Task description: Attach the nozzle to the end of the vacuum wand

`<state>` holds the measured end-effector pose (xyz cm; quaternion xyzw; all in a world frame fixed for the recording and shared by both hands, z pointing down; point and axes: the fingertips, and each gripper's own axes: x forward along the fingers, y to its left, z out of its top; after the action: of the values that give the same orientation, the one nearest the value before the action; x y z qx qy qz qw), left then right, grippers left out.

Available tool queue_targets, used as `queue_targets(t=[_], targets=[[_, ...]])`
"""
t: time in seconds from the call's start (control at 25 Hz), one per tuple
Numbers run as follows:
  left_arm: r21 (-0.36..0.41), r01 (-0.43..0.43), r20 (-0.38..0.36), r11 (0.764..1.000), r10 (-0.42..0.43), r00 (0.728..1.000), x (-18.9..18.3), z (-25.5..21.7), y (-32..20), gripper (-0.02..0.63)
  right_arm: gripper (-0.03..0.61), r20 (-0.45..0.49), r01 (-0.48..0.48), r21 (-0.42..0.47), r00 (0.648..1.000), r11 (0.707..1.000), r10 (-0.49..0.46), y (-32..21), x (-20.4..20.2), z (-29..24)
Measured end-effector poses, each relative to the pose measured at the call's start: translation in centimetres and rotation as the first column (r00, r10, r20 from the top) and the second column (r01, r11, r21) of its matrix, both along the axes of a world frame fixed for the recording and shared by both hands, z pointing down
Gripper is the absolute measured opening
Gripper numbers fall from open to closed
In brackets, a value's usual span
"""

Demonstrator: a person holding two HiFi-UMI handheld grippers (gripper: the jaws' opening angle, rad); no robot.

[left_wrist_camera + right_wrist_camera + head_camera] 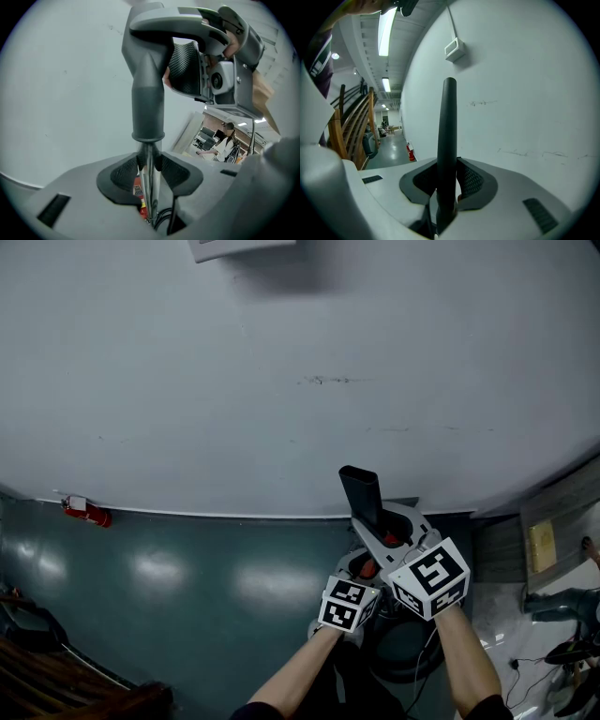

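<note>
In the head view, both grippers are close together low in the middle, in front of a pale wall. My right gripper point(380, 535) is shut on a flat black nozzle point(361, 498) that sticks up and leans left. In the right gripper view the nozzle point(448, 140) stands between the mesh pads point(471, 180) of that gripper point(447, 183). My left gripper point(149, 171) is shut on the wand's shiny metal tube point(149, 187), below its dark grey sleeve point(147, 93). The sleeve's top reaches the right gripper point(225, 61). The left gripper's marker cube point(349, 604) sits just left of the right one.
A red fire extinguisher point(86, 512) stands at the foot of the wall point(281, 381), far left. Dark wooden pieces point(56, 671) lie at the bottom left. A dark round body with a cable point(408, 648) sits under the hands. A person point(226, 143) sits far off.
</note>
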<state>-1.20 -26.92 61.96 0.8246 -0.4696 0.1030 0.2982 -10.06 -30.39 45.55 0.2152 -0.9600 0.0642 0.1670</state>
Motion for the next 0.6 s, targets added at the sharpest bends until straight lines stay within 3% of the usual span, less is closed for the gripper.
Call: queue_targets(t=[0.24,0.6], targets=[[0.028,-0.015,0.033,0.999,0.014,0.999,0.0,0.3,-0.1,0.150,0.152,0.122,-0.018,-0.020,0.992,1.000,0.020,0.1,1.9,-2.3],[-0.025,-0.046,0.045,0.999,0.047,0.998,0.3,1.6,1.8,0.212,0.153,0.329,-0.107,-0.031,0.938,0.994,0.111,0.6,6.1,-6.5]])
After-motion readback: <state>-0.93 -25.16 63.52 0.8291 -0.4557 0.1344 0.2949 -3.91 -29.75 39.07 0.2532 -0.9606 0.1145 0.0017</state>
